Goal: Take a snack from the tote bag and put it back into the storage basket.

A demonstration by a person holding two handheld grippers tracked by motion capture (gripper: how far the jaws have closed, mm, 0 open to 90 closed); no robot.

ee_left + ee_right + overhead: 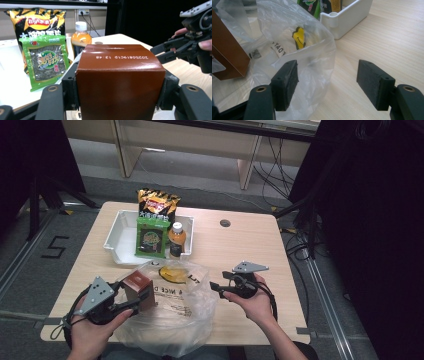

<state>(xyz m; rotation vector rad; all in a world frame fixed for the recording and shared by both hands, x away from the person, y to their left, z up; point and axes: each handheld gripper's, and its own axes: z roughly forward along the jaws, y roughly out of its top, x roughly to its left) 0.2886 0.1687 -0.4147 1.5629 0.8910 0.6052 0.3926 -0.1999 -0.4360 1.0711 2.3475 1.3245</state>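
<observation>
Brown box [120, 82]: base cut off at 6 o'clock, left gripper view.
Chip bag [158, 204]: lower half hidden behind green packet [151, 237].
Plastic bag [172, 320] print: partly legible only.

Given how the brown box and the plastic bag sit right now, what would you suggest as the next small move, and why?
Probably close the right hand-held gripper on the rim of the plastic bag to hold it open. Its jaws stand apart with the film beside the left one, while the left hand-held gripper holds the brown box clamped beside the slack bag.
</observation>
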